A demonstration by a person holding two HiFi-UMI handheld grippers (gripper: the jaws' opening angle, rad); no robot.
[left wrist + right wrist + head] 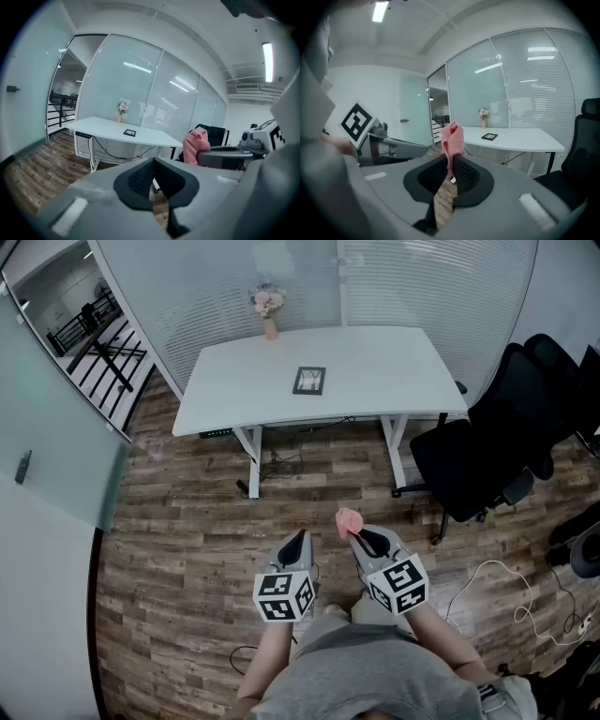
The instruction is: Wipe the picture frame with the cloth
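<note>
Right gripper view: right gripper point(451, 163) clamps cloth point(453, 136); left gripper point(153, 164) closed; vase point(270, 331) holds flowers point(267, 300).

Pretty plain office tbh. White desk point(375, 381) sits top middle, with a small vase of pink flowers point(269, 307) at its back edge. Black office chairs point(478, 460) are bunched on the right. Wood-plank floor point(187, 549), and a white cable point(511, 592) looped lower right. Frosted glass wall with blinds point(422, 282) along the top, black railing point(89, 320) upper left.
</note>
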